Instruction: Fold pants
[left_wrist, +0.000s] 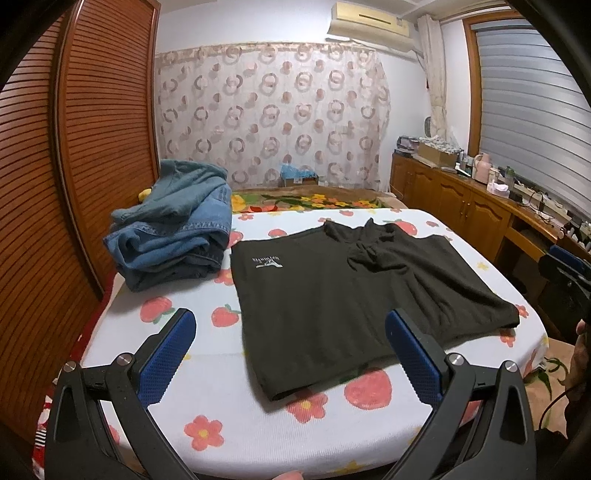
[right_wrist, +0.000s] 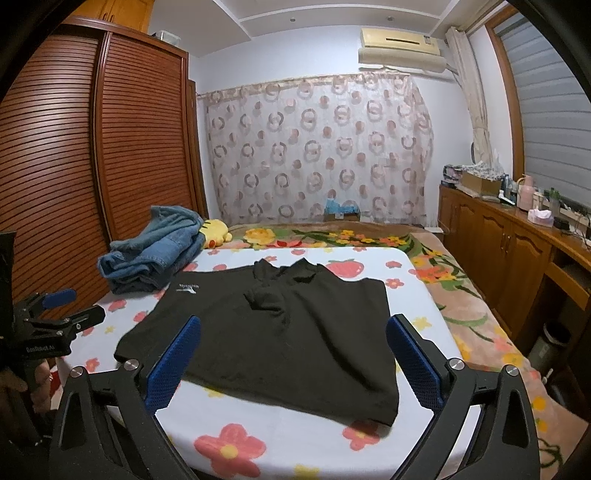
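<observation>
Black pants (left_wrist: 332, 295) lie folded flat on the flowered bed sheet (left_wrist: 221, 424), with a small white logo near their far left corner and a bunched part at the far middle. They also show in the right wrist view (right_wrist: 280, 332). My left gripper (left_wrist: 291, 325) is open and empty, hovering over the near edge of the pants. My right gripper (right_wrist: 293, 332) is open and empty above the near part of the pants. The left gripper also shows at the left edge of the right wrist view (right_wrist: 62, 306).
A pile of blue denim clothes (left_wrist: 173, 229) sits at the far left of the bed, beside a wooden slatted wardrobe (left_wrist: 74, 147). A yellow plush toy (right_wrist: 214, 230) lies behind it. A wooden sideboard (right_wrist: 517, 251) with clutter runs along the right.
</observation>
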